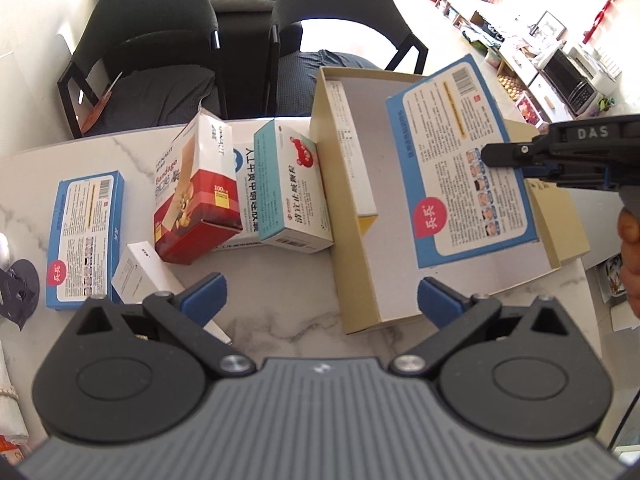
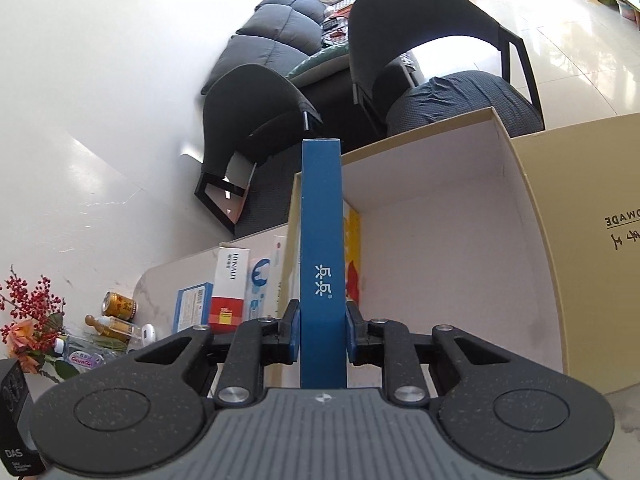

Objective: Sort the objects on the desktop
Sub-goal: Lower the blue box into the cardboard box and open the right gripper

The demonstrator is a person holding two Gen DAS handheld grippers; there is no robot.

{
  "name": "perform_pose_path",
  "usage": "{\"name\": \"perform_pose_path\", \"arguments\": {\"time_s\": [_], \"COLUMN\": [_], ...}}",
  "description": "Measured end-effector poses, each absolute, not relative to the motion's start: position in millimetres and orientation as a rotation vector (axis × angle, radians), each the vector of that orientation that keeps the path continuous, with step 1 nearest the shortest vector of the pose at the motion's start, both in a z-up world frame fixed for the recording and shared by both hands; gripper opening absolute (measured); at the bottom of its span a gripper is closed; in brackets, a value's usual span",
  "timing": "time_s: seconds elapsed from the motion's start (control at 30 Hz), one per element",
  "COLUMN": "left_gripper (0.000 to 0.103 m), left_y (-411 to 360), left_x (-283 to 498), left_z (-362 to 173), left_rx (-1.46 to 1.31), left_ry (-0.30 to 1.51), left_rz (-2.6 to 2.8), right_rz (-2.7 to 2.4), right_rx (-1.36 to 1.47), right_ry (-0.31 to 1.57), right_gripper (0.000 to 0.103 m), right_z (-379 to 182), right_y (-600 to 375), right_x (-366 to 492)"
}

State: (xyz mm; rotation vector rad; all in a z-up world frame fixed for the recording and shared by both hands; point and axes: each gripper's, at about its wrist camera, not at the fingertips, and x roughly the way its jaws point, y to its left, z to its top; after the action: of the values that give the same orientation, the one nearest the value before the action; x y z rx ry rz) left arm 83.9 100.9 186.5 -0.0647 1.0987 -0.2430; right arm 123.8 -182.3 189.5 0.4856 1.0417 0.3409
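My right gripper (image 2: 322,332) is shut on a flat blue box (image 2: 322,240), holding it by its thin edge over the open tan cardboard box (image 2: 532,216). In the left wrist view the same blue box (image 1: 460,160) hangs tilted above the cardboard box (image 1: 352,264), with the right gripper (image 1: 496,156) at its right side. A white and yellow box (image 1: 356,160) lies inside along the left wall. My left gripper (image 1: 320,300) is open and empty above the marble table. A second blue box (image 1: 84,236), a red bandage box (image 1: 196,188), a teal box (image 1: 292,184) and a small white box (image 1: 140,276) lie on the table.
A large white box (image 1: 244,168) lies under the bandage and teal boxes. Two dark chairs (image 1: 160,40) stand behind the table. A can (image 2: 119,304), bottles and red flowers (image 2: 28,312) sit at the table's far left. The table edge runs close on the right (image 1: 588,280).
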Motion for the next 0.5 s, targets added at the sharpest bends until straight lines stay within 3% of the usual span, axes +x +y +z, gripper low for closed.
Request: {"name": "perform_pose_path", "arguments": {"time_s": [0.5], "left_gripper": [0.103], "left_y": [52], "left_x": [103], "left_z": [191], "left_rx": [0.033], "left_ry": [1.048], "left_rz": [-0.203], "right_rz": [0.256], "right_rx": [0.425], "right_ry": [1.060], "right_gripper": [0.024], "right_z": [175], "right_y": [-170], "right_x": [132]}}
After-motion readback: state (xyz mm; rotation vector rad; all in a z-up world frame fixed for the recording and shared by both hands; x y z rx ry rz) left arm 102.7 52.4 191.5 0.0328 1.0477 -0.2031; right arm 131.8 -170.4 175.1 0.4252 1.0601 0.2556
